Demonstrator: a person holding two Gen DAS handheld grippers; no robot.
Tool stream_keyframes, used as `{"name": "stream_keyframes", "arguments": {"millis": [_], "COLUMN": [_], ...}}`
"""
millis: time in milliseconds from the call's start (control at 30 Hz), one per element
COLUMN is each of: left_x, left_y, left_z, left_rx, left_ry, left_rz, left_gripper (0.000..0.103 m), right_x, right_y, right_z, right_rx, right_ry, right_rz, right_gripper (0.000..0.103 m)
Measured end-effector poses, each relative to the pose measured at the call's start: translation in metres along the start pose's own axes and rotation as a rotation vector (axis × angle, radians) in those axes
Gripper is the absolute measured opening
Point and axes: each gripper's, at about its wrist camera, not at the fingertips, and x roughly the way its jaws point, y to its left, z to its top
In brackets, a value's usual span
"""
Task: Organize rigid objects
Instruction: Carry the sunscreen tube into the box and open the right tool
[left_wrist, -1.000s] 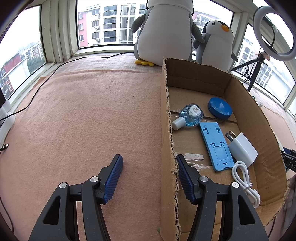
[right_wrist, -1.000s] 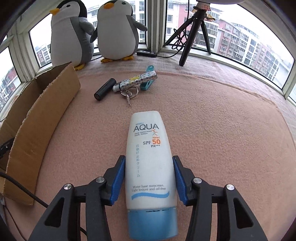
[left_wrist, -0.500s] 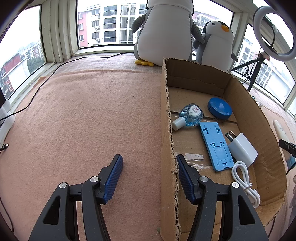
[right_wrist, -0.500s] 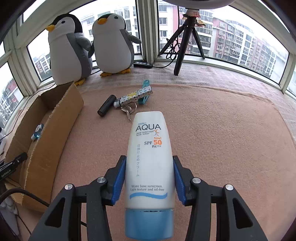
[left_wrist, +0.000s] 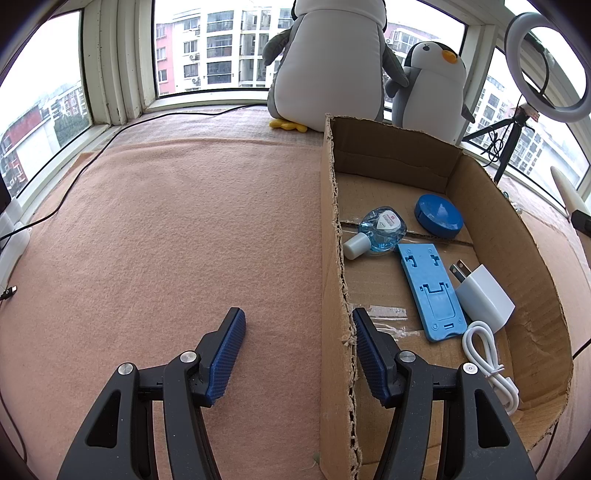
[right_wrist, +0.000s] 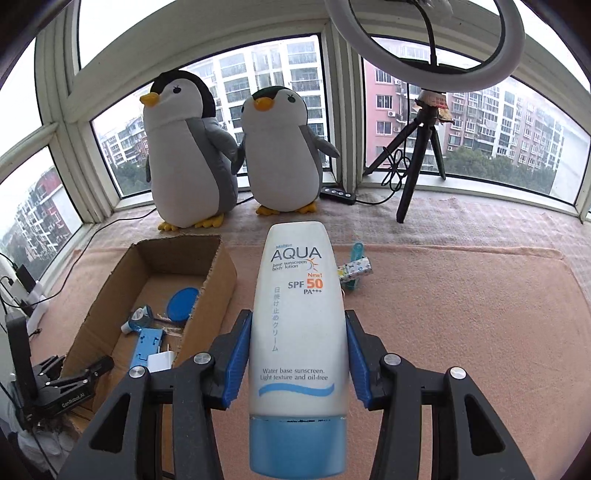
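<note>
Sunscreen tube (right_wrist: 298, 332) clamped between the right gripper (right_wrist: 298, 363) pads (cap nearest camera).

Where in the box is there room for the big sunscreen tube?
Bare cardboard lies along the cardboard box's far wall, behind the blue round lid. Middle and right are crowded: phone stand, white charger, cable.

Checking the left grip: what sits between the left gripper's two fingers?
The cardboard box's near side wall stands between the open left gripper's fingers, in the left wrist view.

Patterned item (right_wrist: 355, 268) and teal clip (right_wrist: 357, 252) partly behind the sunscreen tube (right_wrist: 298, 332).
</note>
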Motion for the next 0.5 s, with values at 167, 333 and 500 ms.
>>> {"name": "stream_keyframes", "arguments": {"millis": [167, 333, 500], "left_x": [0.000, 0.000, 0.000], "left_y": [0.000, 0.000, 0.000], "left_z": [0.000, 0.000, 0.000], "left_rx": [0.000, 0.000, 0.000], "left_ry": [0.000, 0.000, 0.000], "left_rz": [0.000, 0.000, 0.000], "left_gripper": [0.064, 0.063, 0.064], "right_x": [0.002, 0.009, 0.018], "right_y": [0.028, 0.053, 0.075], "right_z": [0.012, 0.017, 0.017], "right_rx": [-0.018, -0.031, -0.024], "right_ry": [-0.013, -0.006, 0.013], "right_rz": [0.056, 0.108, 0.148], "right_gripper": [0.044, 0.044, 0.044]}}
